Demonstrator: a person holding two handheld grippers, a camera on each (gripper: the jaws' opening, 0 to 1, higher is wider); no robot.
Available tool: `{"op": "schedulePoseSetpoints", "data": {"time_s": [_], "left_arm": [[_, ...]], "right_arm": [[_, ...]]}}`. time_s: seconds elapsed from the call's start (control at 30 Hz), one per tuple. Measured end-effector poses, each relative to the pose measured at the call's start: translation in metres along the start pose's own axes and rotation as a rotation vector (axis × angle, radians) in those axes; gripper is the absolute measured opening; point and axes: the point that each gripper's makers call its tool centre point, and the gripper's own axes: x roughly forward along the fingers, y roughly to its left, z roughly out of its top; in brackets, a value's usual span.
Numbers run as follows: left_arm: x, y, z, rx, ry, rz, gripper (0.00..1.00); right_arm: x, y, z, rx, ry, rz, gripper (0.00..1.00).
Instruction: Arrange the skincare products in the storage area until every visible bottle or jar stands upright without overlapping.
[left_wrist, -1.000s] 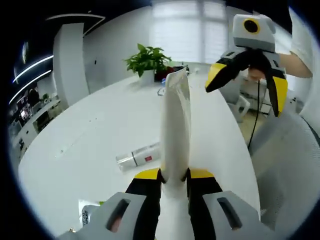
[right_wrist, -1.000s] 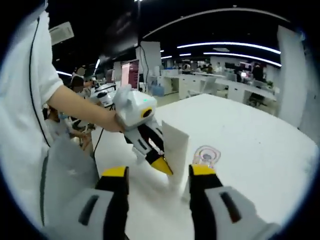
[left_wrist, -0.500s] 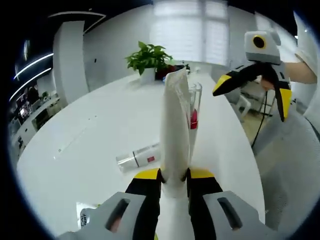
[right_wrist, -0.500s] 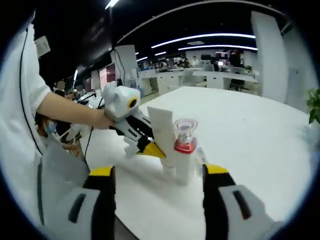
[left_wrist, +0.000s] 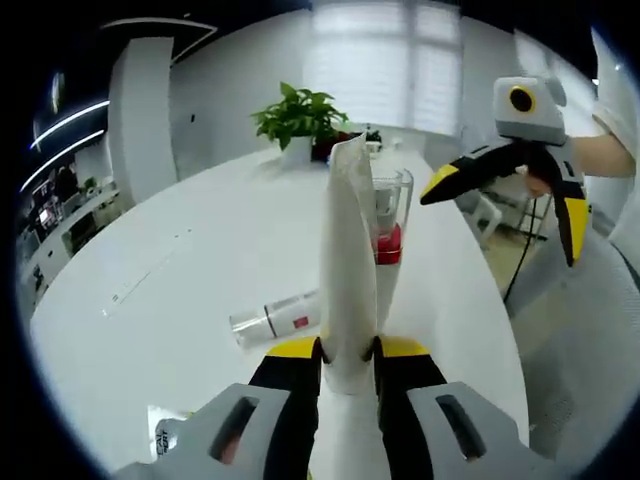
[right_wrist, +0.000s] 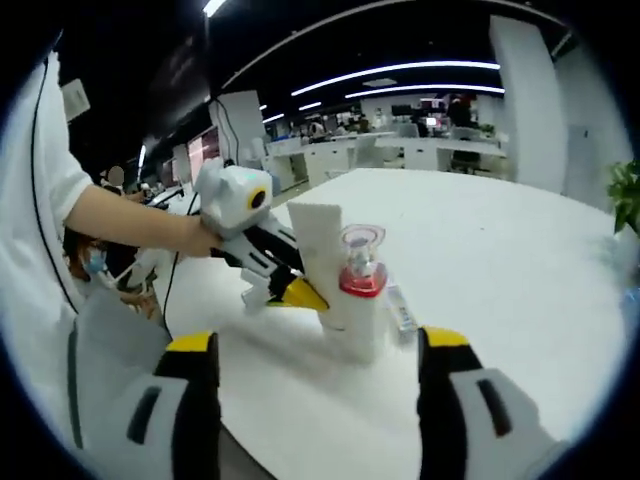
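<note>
Left gripper view: left gripper (left_wrist: 348, 352) has its fingers pinched on the white tube (left_wrist: 347, 262), held upright with the crimped end at top. Just behind the tube stands the clear-capped pump bottle (left_wrist: 388, 228) with a red collar, upright on the white surface (left_wrist: 190, 270). A small bottle (left_wrist: 276, 314) lies on its side on the surface, near the tube's base. Another small item at the lower left edge is too cropped to identify. Potted plant (left_wrist: 296, 119) at the far end. Right gripper (left_wrist: 510, 185) hovers off to the side, fingers spread, holding nothing.

Right gripper view: right gripper (right_wrist: 318, 358) fingers wide apart and empty, aimed toward the tube (right_wrist: 318, 258) and pump bottle (right_wrist: 361, 300), which stand close together. Left gripper (right_wrist: 280, 280) clamps the tube low down.

Step in hand, as judged: standing the tube beside the pump bottle. Next move calls for a release without tipping it, keeping a gap from the bottle; then the lying bottle needs righting.
</note>
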Motion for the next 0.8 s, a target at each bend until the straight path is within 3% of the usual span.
{"op": "schedulePoseSetpoints", "data": {"time_s": [0.37, 0.8], "left_arm": [[-0.003, 0.000, -0.002, -0.027, 0.010, 0.016, 0.28], [-0.036, 0.000, -0.008, -0.152, 0.000, 0.087, 0.46]], "right_arm": [[0.000, 0.000, -0.002, 0.012, 0.002, -0.004, 0.82], [0.004, 0.000, -0.001, 0.001, 0.004, -0.006, 0.89]]}}
